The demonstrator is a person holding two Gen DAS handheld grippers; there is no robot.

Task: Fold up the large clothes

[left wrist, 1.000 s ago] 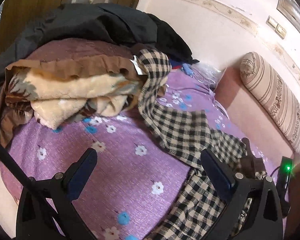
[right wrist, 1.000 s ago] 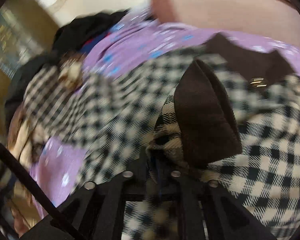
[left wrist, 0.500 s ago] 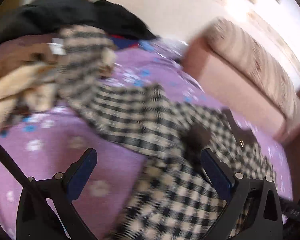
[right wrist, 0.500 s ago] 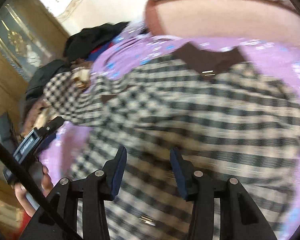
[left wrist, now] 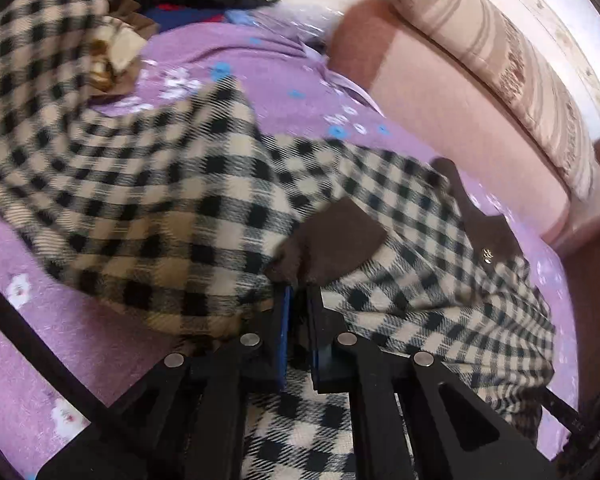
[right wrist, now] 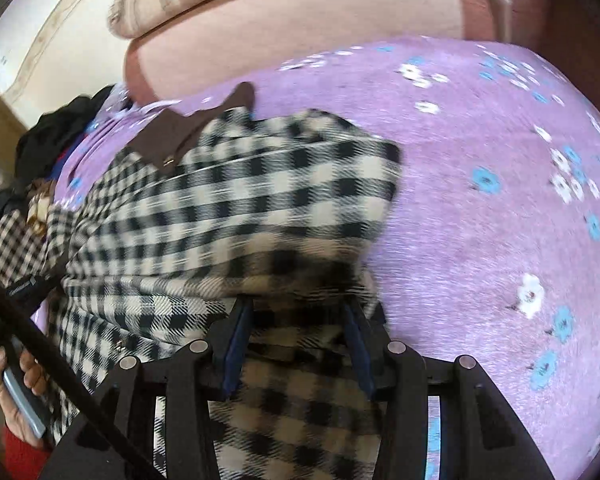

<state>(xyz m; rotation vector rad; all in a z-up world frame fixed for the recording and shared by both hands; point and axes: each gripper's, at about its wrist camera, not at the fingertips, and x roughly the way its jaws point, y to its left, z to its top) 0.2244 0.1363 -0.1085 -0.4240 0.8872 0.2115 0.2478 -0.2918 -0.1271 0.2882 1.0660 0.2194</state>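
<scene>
Checked wool-like coat point(left wrist: 172, 208) lies spread across the purple bedspread point(right wrist: 500, 220) — soft, thick, likely heavy, so it sags. Left gripper point(left wrist: 298, 294) pinches its brown cuff point(left wrist: 336, 236); right gripper point(right wrist: 298, 314), jaws half spread, straddles bunched checked cloth — whether gripped, unclear. Hems give surest hold.

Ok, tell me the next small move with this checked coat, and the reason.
Probably close the right gripper on the bunched cloth between its fingers. The left gripper is already shut on the brown patch of the checked coat, but the right one's pads still stand apart around a fold of it. With both ends held, the coat could be lifted and spread on the purple bedspread for folding.
</scene>
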